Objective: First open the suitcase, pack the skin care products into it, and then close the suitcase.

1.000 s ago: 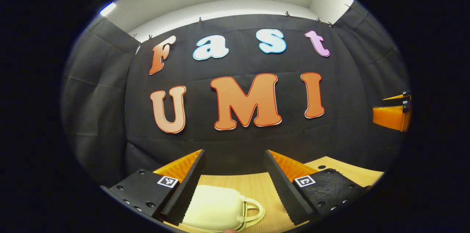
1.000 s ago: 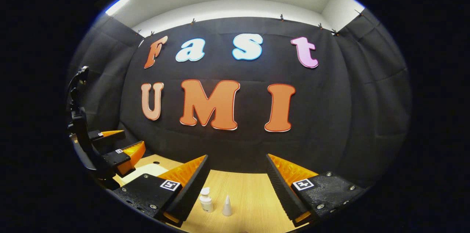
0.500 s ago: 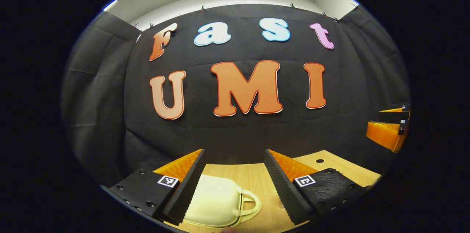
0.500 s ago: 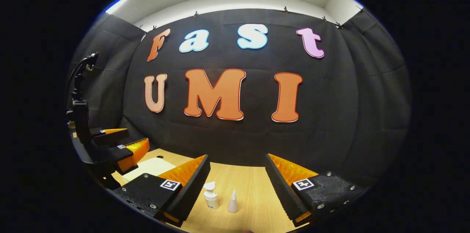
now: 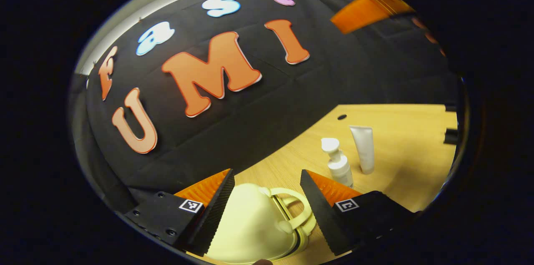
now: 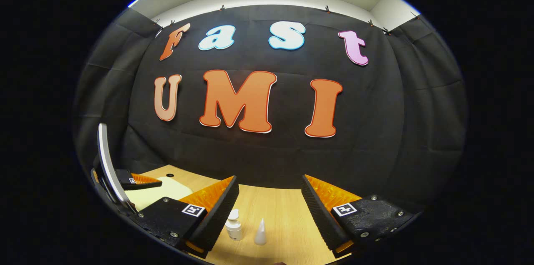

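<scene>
Suitcase (image 5: 254,227) sits shut on the table (image 5: 400,148), between the spread fingers of the left gripper (image 5: 267,210). Pump bottle (image 5: 338,165) and tube (image 5: 363,148) stand at 2 o'clock. Right gripper (image 6: 270,215) hangs open too.

A closed cream suitcase (image 5: 254,225) lay at lower centre; a white pump bottle (image 5: 338,165) and tube (image 5: 363,148) stood upright right of it.

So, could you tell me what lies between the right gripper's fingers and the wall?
In the right gripper view, a pump bottle and a tube stand on the table, between the open right gripper fingers.
</scene>
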`<action>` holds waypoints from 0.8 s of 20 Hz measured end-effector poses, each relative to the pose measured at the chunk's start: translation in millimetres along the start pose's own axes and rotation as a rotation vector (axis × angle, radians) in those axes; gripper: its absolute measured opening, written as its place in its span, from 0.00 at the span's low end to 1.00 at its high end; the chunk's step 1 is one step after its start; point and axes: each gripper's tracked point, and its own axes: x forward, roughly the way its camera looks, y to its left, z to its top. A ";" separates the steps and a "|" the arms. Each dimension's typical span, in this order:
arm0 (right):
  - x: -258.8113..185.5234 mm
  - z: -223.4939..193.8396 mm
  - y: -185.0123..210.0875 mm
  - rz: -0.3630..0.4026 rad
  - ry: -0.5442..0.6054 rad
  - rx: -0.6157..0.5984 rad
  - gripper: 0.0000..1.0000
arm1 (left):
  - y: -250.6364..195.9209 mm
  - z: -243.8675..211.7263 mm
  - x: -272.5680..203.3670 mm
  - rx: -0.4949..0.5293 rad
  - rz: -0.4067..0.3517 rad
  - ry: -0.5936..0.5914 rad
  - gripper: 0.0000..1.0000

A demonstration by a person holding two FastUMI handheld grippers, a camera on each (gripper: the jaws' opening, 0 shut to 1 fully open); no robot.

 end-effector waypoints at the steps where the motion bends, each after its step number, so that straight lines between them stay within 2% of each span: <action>1: 2.1 -1.0 -4.5 -0.013 0.002 -0.007 0.95 | -12.8 -13.3 5.8 0.046 -0.023 0.023 0.99; 6: 9.7 -17.4 -27.0 -0.074 0.039 -0.035 0.95 | -43.3 -66.9 27.0 0.254 -0.098 0.126 0.98; 9: 11.8 -25.6 -30.4 -0.088 0.055 -0.032 0.96 | -49.8 -89.8 32.9 0.366 -0.107 0.171 0.98; 12: 14.6 -34.4 -28.7 -0.089 0.070 -0.028 0.96 | -46.7 -108.7 43.1 0.429 -0.094 0.216 0.89; 14: 16.7 -40.1 -23.9 -0.082 0.079 -0.026 0.95 | -42.9 -113.3 49.3 0.510 -0.066 0.220 0.88; 15: 17.4 -43.4 -21.6 -0.076 0.085 -0.027 0.96 | -44.1 -115.5 51.6 0.543 -0.062 0.225 0.75; 16: 17.9 -46.4 -19.4 -0.069 0.089 -0.026 0.96 | -45.2 -117.3 54.3 0.572 -0.056 0.228 0.75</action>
